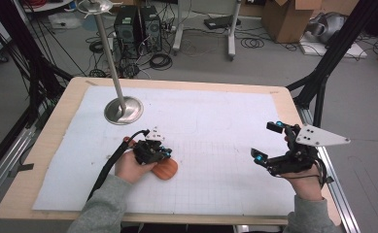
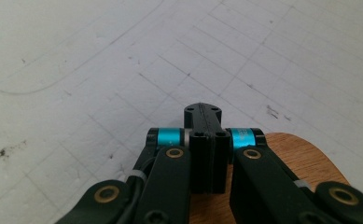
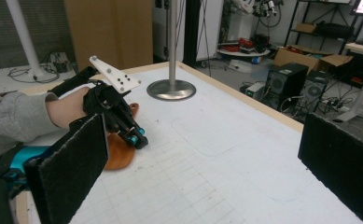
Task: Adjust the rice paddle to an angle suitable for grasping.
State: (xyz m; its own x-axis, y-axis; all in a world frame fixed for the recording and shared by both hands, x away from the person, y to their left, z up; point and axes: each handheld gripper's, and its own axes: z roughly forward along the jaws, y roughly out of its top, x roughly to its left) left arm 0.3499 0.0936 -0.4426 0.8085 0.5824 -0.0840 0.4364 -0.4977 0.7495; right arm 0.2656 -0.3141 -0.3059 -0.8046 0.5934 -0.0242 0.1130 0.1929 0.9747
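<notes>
High view: my left gripper (image 1: 161,154) sits low over the left-centre of the white gridded paper mat (image 1: 215,121) that covers the pale wooden table (image 1: 55,126). Its jaws are clenched flat against each other with nothing between them, as my left gripper view (image 2: 202,140) confirms. The flat, rounded, orange-brown wooden disc (image 1: 166,169) lies on the mat directly under and just beside this gripper, towards my side of the table. In my left gripper view the disc (image 2: 305,158) shows below and to the right of the closed jaws; whether the jaw tips touch it I cannot tell.

My right gripper (image 1: 266,143) hovers above the mat's right edge, well apart from the disc, its jaws spread wide and empty. In my right gripper view the two black pads (image 3: 72,168) stand far apart, framing the left gripper (image 3: 135,135) and the disc (image 3: 118,154).

A shiny metal stand with a round base (image 1: 123,110) rises from the mat's far left part.
</notes>
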